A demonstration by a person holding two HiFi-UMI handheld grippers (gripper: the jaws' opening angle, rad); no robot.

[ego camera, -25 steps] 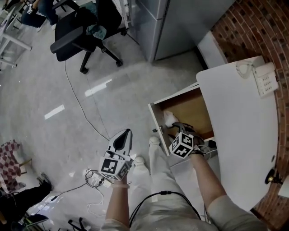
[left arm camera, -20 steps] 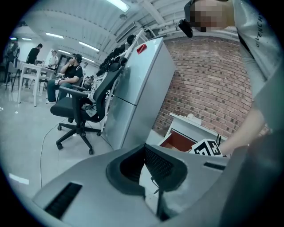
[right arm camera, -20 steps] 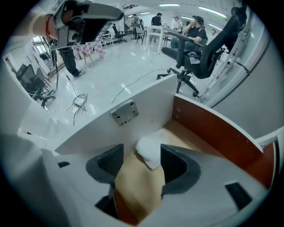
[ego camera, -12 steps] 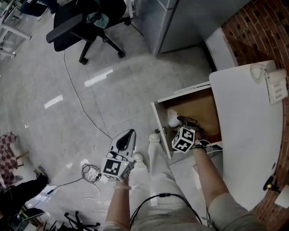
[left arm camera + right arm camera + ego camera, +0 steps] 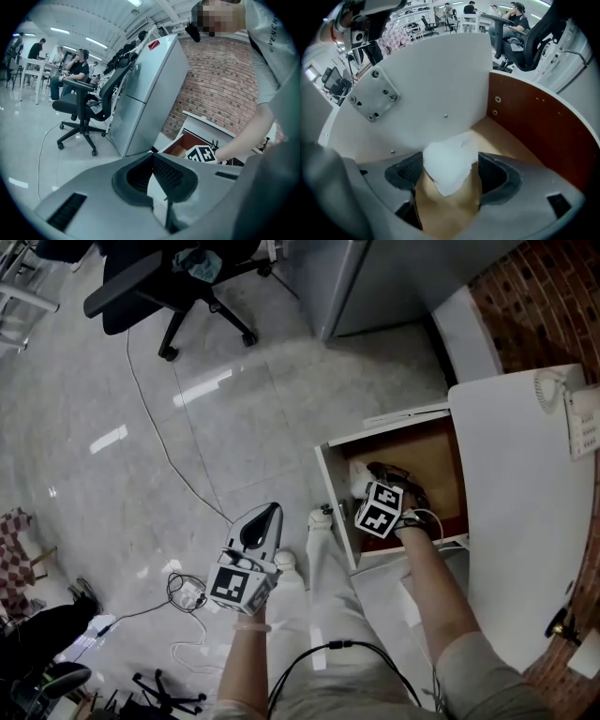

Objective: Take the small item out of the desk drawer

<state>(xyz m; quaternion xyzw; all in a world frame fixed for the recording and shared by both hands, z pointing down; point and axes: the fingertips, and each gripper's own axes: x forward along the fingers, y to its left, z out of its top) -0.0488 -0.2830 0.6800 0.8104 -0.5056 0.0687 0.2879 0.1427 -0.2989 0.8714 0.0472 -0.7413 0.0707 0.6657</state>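
The desk drawer stands pulled open, with a wooden floor and white walls. A small white crumpled item lies in its front corner, by the white front panel. My right gripper reaches down into the drawer. In the right gripper view the white item sits between the two dark pads, and the right gripper is opening around it without pressing on it. My left gripper hangs over the floor to the left of the drawer, jaws together and empty; its tip points toward the desk.
The white desk top overhangs the drawer on the right, with a brick wall beyond. A grey cabinet stands behind the drawer. A black office chair and a thin cable are on the shiny floor.
The right gripper has pushed a little deeper into the drawer toward the white item. The left gripper has stayed in about the same place.
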